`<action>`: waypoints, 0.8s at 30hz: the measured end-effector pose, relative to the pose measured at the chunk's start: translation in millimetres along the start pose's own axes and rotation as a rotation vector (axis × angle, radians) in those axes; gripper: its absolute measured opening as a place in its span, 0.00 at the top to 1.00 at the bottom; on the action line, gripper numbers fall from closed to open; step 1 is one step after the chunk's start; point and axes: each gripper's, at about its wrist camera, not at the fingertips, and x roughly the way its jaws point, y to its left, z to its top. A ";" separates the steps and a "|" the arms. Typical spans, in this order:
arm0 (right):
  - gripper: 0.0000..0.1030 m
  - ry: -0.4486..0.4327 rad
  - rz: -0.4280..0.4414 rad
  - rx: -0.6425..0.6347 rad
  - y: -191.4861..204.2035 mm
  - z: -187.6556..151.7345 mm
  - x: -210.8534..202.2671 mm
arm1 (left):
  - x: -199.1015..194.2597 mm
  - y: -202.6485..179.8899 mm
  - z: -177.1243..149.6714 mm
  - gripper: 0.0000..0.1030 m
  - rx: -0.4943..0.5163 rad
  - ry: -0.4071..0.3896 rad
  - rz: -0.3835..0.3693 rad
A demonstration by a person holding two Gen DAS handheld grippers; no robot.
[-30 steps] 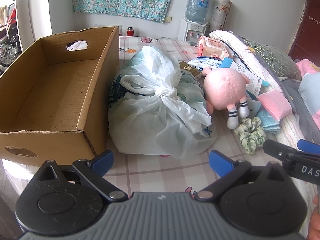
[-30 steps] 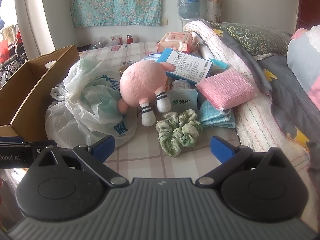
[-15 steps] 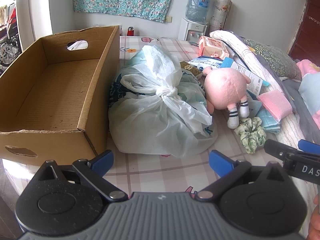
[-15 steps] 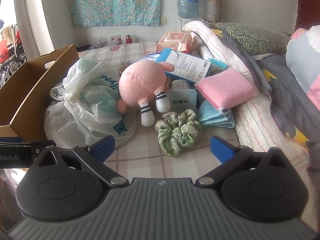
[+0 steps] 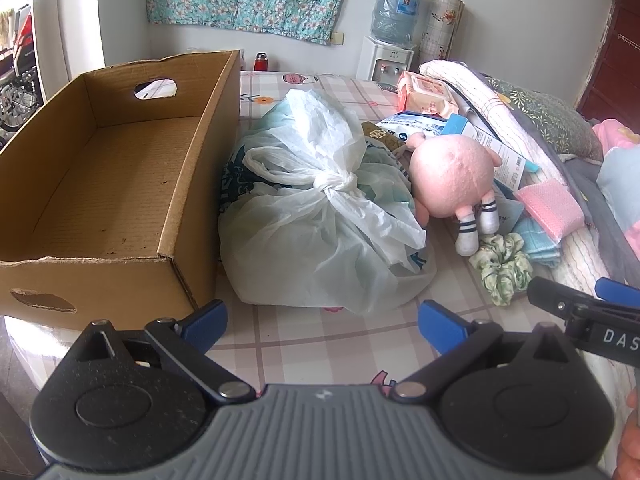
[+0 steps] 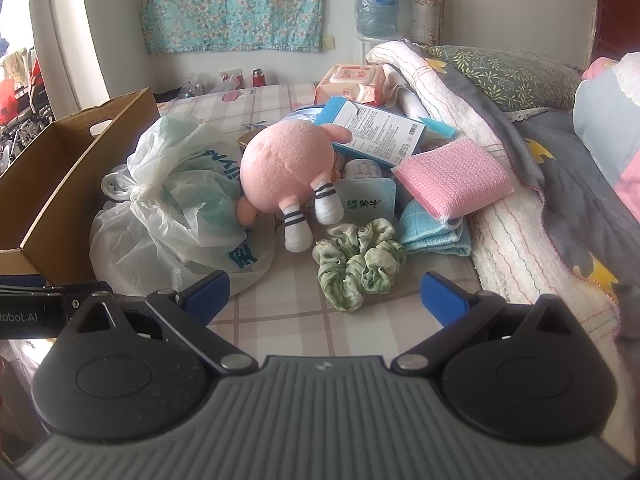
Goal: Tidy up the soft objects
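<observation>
An empty cardboard box [image 5: 120, 184] [image 6: 60, 184] stands at the left on the checked bedsheet. Beside it lies a knotted white plastic bag [image 5: 320, 216] [image 6: 176, 208]. A pink plush toy [image 5: 452, 176] [image 6: 288, 172] leans against the bag. In front of the toy lies a green scrunchie [image 5: 502, 266] [image 6: 358, 264], with a blue cloth [image 6: 434, 230] and a pink sponge [image 5: 550, 208] [image 6: 454, 174] to its right. My left gripper [image 5: 322, 322] hovers open just short of the bag. My right gripper [image 6: 324, 300] is open, close in front of the scrunchie. Neither holds anything.
A blue-and-white carton [image 6: 376, 128], a wipes pack [image 6: 352, 82] and a small foil-lidded cup [image 6: 366, 200] lie behind the toy. Folded quilts [image 6: 520, 184] and pillows rise at the right. A water dispenser [image 5: 394, 28] stands by the far wall.
The right gripper has edged slightly forward toward the scrunchie. The left gripper has barely moved. Both stay open.
</observation>
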 end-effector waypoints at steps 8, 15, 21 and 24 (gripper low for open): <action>0.01 0.000 0.000 0.000 0.5 0.2 0.6 | -1.2 -0.4 -0.2 0.01 0.002 0.000 -0.001; 0.01 0.000 0.002 0.006 -1.5 -0.5 1.7 | 0.9 -4.0 -0.2 0.01 0.011 0.008 -0.002; 0.01 -0.005 0.002 0.030 -10.4 -1.4 5.3 | 3.4 -10.1 0.3 0.01 0.039 0.008 -0.002; 0.01 -0.018 0.003 0.048 -16.8 -0.6 5.5 | 2.6 -15.7 2.6 0.01 0.073 -0.009 -0.014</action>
